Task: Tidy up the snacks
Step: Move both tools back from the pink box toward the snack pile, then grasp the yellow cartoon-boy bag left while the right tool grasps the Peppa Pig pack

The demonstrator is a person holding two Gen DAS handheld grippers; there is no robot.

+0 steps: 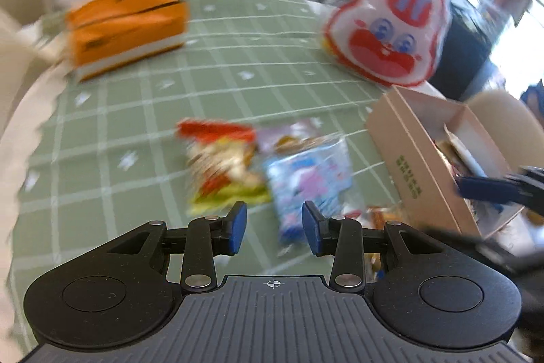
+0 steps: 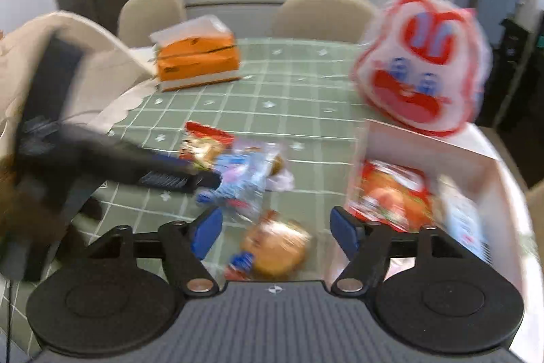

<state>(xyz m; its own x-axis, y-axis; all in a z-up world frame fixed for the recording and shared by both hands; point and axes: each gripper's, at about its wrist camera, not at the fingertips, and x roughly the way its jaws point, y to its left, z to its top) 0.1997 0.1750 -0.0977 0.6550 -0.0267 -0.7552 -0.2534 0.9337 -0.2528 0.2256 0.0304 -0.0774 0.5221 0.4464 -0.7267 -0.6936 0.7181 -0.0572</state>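
Since both grippers are empty, left gripper point(image 1: 274, 228) half open, right gripper point(image 2: 276, 232) wide: drop left onto blue packet point(image 1: 307, 179) at 12 o'clock, carry to box point(image 1: 425, 159) at 3.

Left claw point(image 1: 274, 225), right claw point(image 2: 276, 232) agape

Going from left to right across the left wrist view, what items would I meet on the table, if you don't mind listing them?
Orange tissue box → red and yellow snack packet → pale blue snack packet → cardboard box, with the right gripper reaching in at the far right edge.
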